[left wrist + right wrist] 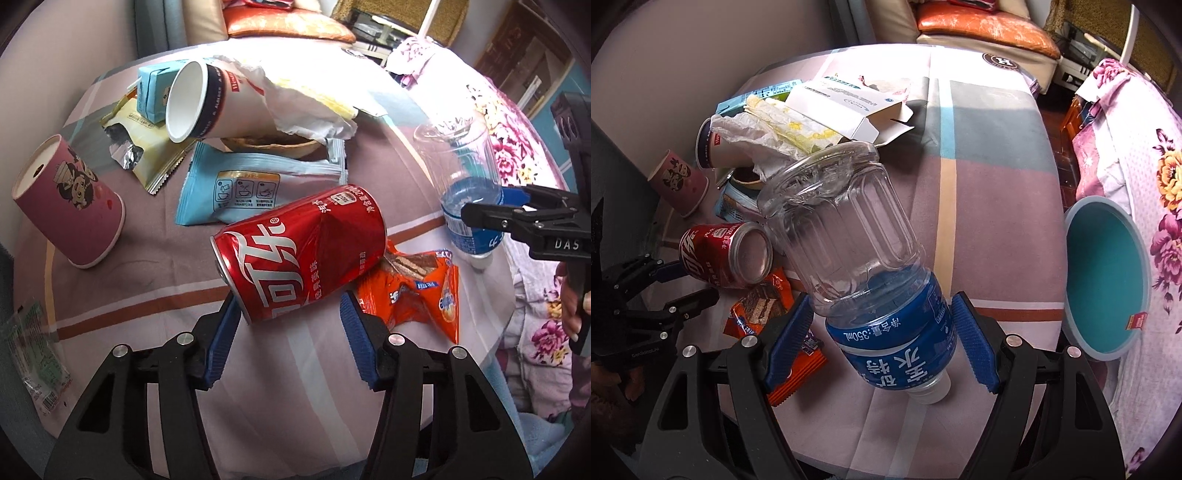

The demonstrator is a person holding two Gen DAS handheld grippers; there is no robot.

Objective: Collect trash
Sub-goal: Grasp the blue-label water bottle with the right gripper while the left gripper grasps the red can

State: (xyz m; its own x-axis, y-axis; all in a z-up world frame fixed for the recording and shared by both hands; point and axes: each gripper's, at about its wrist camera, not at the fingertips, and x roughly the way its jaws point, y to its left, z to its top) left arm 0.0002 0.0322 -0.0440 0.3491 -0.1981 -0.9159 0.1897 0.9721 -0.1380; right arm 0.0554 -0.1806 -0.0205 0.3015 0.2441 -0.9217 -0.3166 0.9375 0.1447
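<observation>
A dented red cola can (301, 256) lies on its side on the table. My left gripper (286, 312) is open around its near end; its blue pads straddle the can, and contact is not clear. A clear plastic bottle with a blue label (857, 254) stands upside down on its cap. My right gripper (882, 319) is open with its pads on either side of the blue label, apart from it. The bottle (463, 184) and right gripper (491, 214) also show in the left wrist view. The can (726, 254) and left gripper (676, 284) show in the right wrist view.
An orange snack wrapper (417, 291) lies beside the can. A pink paper cup (70, 201), a white paper cup (207, 101), a blue sachet (243, 184), a blue carton (153, 90) and crumpled paper (303, 96) sit behind. A teal bin (1108, 280) stands right of the table.
</observation>
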